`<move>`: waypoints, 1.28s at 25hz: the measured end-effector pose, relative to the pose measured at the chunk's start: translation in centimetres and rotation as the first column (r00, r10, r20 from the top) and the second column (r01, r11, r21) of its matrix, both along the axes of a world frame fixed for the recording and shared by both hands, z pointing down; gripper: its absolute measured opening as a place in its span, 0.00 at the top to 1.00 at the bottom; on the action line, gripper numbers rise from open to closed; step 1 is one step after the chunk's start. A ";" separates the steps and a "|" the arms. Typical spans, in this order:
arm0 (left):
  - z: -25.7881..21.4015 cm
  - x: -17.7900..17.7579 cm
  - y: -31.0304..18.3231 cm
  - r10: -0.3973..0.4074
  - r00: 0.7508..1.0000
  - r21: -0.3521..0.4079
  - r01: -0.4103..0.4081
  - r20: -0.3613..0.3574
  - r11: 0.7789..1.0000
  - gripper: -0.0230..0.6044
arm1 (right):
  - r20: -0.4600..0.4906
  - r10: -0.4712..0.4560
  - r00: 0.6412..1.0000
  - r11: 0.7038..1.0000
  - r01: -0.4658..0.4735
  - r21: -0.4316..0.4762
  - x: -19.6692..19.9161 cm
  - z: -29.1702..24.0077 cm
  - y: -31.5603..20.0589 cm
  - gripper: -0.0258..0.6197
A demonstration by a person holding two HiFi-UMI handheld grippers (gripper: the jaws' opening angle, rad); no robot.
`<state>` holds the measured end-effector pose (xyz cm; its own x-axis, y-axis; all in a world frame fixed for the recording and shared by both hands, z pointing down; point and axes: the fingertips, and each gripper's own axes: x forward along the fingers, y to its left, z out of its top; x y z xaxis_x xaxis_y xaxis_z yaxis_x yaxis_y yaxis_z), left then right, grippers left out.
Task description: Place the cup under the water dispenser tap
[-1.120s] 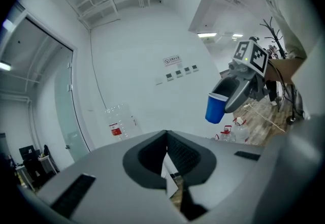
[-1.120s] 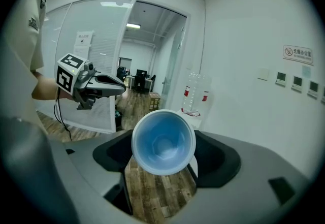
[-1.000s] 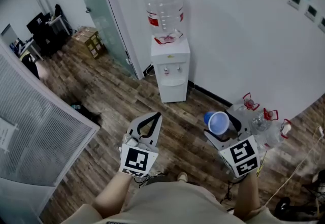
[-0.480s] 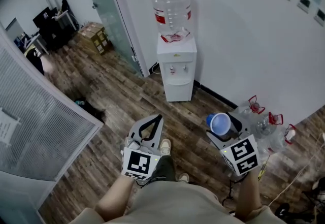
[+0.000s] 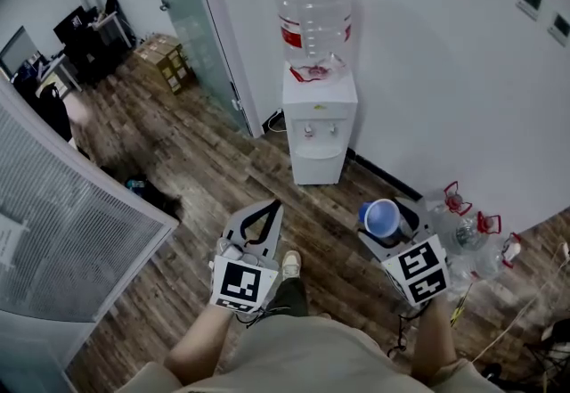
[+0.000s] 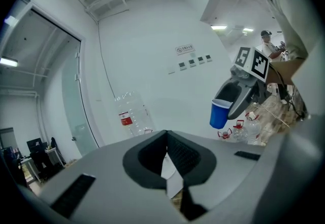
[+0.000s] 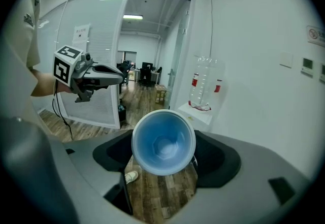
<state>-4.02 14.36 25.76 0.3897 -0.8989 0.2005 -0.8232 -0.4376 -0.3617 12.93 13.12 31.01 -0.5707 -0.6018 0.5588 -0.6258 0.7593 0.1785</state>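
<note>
Nearest to us, our own shoe (image 5: 290, 263) shows on the wooden floor (image 5: 178, 159) between our two forearms. Our left gripper (image 5: 272, 207) is held out over the planks with its jaws brought together and nothing between them. Our right gripper (image 5: 388, 224) stands with its jaws spread wide, clamped on the sides of the blue cup (image 5: 381, 216). The cup is tipped so that its open mouth faces back along the gripper towards us, and its inside looks empty. It hangs in the air above the floor, well short of the water dispenser (image 5: 319, 146) and off to that unit's right, so it is not under the taps (image 5: 320, 129). Just beyond the right gripper, a cluster of clear bottles with red handles (image 5: 470, 229) sits on the floor at the foot of the white wall (image 5: 427, 70). Farther on, the white dispenser stands against that same wall with a large clear bottle (image 5: 314, 17) upended on top of it. To its left is a glass door (image 5: 183, 17), and past that door cardboard boxes (image 5: 162, 61) lie on the floor near some desks.
</note>
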 end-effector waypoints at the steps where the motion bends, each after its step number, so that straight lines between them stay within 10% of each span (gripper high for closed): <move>1: 0.1 -0.4 -1.1 0.004 1.000 -0.004 -0.004 -0.003 1.000 0.95 | -0.004 0.001 1.000 1.000 -0.001 -0.004 -0.5 0.2 -1.0 0.39; 32: 12.7 -8.3 -31.2 0.124 0.989 -0.192 -0.137 -0.081 0.972 0.95 | -0.057 0.168 0.984 0.952 -0.177 -0.249 -11.4 16.8 -31.0 0.39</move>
